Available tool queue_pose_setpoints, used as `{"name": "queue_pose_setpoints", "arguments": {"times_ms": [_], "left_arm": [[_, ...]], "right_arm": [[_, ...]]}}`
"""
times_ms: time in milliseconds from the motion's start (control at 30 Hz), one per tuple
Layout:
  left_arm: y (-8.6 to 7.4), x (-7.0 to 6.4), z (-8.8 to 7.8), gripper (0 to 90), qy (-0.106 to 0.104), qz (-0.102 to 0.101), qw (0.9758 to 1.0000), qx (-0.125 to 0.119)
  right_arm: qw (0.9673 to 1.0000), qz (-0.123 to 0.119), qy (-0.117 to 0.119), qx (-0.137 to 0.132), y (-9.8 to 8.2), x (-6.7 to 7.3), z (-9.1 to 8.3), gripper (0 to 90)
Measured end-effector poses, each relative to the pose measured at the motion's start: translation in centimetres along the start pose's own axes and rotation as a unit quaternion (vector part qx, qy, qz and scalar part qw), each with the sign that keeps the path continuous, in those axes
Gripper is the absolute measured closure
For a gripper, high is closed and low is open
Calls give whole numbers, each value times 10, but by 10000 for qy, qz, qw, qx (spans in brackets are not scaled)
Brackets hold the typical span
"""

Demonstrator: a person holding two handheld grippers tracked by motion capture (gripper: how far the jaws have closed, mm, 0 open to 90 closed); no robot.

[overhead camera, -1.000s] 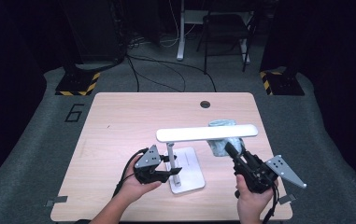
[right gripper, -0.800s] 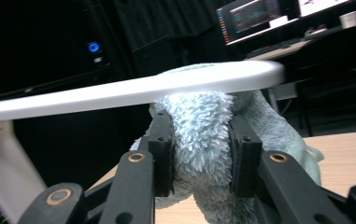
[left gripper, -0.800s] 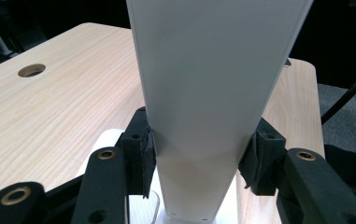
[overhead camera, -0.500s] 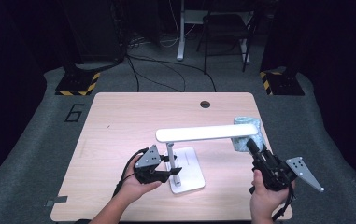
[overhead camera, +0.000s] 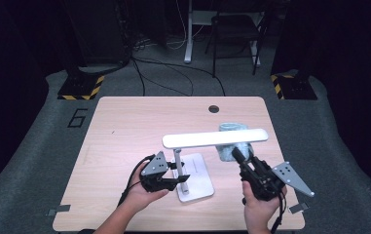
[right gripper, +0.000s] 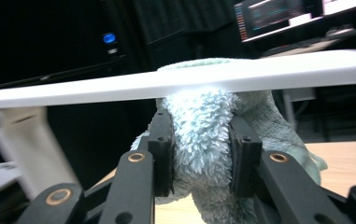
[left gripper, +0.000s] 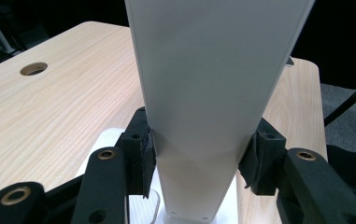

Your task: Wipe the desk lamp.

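Your left tongs (overhead camera: 182, 179) clamp the flat white post (left gripper: 199, 154) of a desk lamp (overhead camera: 193, 168), one black pad pressed on each narrow edge of the post just above its foot; the post is smooth, matte and slab-like, widening upward in the left gripper view. The lamp stands upright on a flat, rectangular white base (overhead camera: 200, 180) on the table (overhead camera: 124, 126), a pale wood-grain top with rounded corners and a round cable hole (overhead camera: 214, 108) near its far edge. From the top of the post a long, thin white head bar (overhead camera: 214, 139) with rounded ends runs level toward your right. Your right tongs (overhead camera: 235, 155) are closed on a light blue-green cloth (right gripper: 203, 135); its pile is shaggy and towel-like, and the pads pinch a bunched fold of it. The cloth sits at the right end of the head bar, bulging above and hanging below it; in the right gripper view it appears to press against the bar's underside. No container appears on the table. Around the table lies grey carpet (overhead camera: 37, 161), with two black stands marked by yellow-and-black stripes (overhead camera: 81, 90) beyond the far edge.
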State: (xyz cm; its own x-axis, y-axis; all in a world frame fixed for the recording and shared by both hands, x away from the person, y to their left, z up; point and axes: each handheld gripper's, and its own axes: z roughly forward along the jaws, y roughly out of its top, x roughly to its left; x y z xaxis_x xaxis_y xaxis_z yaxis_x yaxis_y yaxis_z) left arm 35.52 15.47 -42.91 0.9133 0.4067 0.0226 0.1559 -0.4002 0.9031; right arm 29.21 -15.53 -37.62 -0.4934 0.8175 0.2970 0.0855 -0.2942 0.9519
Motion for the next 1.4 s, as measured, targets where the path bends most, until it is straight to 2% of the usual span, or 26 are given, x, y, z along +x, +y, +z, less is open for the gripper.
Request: {"name": "queue_pose_setpoints", "arguments": {"times_ms": [233, 367, 500, 533, 767, 900, 1167, 1400], "left_arm": [[1, 0, 0, 524, 47, 38, 10000, 8], [1, -2, 2, 524, 40, -60, 10000, -46], [1, -2, 1, 523, 79, -71, 9999, -24], [1, -1, 1, 523, 111, -23, 9999, -36], [1, -3, 4, 523, 88, -69, 9999, -73], [1, -1, 3, 524, 79, 26, 10000, 7], [1, -1, 3, 524, 83, 23, 10000, 2], [1, -1, 2, 524, 73, -3, 10000, 10]], "right_arm": [[9976, -184, 634, 193, -4, 42, 26, 675], [9947, -279, 947, 294, -6, 64, 37, 675], [9925, -595, 1018, 317, -7, 82, 42, 675], [9926, -560, 1022, 332, -7, 84, 43, 675], [9933, -284, 1077, 302, -5, 69, 39, 675], [9944, -155, 1001, 285, -3, 58, 34, 674], [9984, 139, 525, 153, 1, 19, 16, 674], [9996, 276, -70, 0, 7, -20, -4, 674]]}}
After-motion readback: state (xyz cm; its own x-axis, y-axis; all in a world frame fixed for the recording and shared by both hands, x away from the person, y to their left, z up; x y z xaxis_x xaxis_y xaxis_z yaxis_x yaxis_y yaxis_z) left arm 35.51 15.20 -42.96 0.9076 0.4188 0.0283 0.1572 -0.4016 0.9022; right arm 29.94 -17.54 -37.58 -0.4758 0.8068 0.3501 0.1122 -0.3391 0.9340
